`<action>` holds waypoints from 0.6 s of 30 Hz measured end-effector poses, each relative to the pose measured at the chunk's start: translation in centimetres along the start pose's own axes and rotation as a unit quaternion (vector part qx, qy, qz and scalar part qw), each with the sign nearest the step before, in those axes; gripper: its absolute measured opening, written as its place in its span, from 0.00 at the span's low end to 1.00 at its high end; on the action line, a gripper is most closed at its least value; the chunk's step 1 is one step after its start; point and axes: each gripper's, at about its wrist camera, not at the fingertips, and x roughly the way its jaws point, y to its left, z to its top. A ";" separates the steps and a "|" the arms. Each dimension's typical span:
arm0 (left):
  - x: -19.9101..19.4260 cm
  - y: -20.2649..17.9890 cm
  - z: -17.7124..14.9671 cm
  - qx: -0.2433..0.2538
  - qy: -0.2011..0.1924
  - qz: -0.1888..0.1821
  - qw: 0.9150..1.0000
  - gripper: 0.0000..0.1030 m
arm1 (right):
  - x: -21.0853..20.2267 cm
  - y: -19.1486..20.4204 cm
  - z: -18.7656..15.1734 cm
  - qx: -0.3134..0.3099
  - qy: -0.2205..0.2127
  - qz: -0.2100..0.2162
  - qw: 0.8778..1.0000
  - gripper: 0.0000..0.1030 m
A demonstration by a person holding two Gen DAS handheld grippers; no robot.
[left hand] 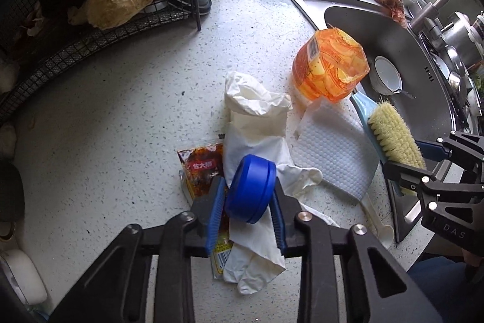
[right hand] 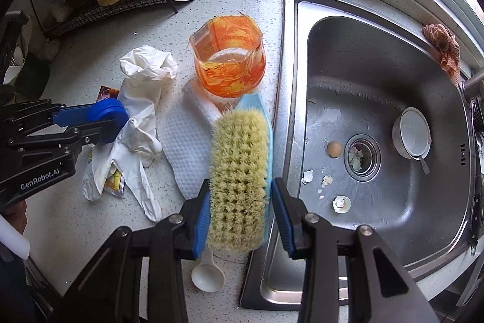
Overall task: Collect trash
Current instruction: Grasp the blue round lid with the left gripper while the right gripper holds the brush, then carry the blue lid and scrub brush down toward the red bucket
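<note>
Early going — left gripper [left hand: 248, 196] clamped on blue lid [left hand: 251, 189] above countertop [left hand: 121, 111]; right gripper [right hand: 239, 199] jaws around scrub brush [right hand: 239, 171], contact unclear. Left: gloves [right hand: 136, 111], sauce packet [left hand: 201, 165], eggshells [right hand: 341, 203].

- Countertop [right hand: 75, 232]: bears the trash; sink [right hand: 393, 80] set into it at right.
- Wire rack [right hand: 99, 11]: at the counter's back left.
- Cut plastic container [right hand: 230, 62]: on the counter just left of the sink rim.
- Paper towel [right hand: 184, 147]: lies in front of the container.
- Scrub brush [right hand: 239, 180]: between the right gripper [right hand: 240, 196] fingers, over the towel's right edge, beside the sink rim.
- Spoon [right hand: 208, 277]: on the counter below the brush.
- Gloves [right hand: 139, 117]: left of the towel, lying over a sauce packet [left hand: 201, 168].
- Round lid [left hand: 251, 188]: between the left gripper [left hand: 248, 196] fingers, above the gloves.
- Bowl [right hand: 413, 136], egg [right hand: 333, 149], eggshell pieces [right hand: 341, 203]: in the sink basin, around the drain [right hand: 361, 156].
- Cloth [right hand: 443, 50]: on the sink's far right rim.
</note>
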 end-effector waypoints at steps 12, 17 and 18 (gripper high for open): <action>-2.1 -0.9 -1.3 -0.031 -0.039 0.010 0.999 0.17 | -1.2 -0.1 -0.4 -0.008 -0.019 0.009 1.000 0.35; -4.2 -2.2 -2.5 -0.046 -0.059 0.016 0.997 0.17 | -2.5 -0.1 -1.4 -0.015 -0.033 0.026 0.999 0.35; -4.5 -2.6 -2.8 -0.051 -0.062 0.017 0.997 0.17 | -2.8 -0.2 -1.6 -0.016 -0.036 0.028 0.999 0.35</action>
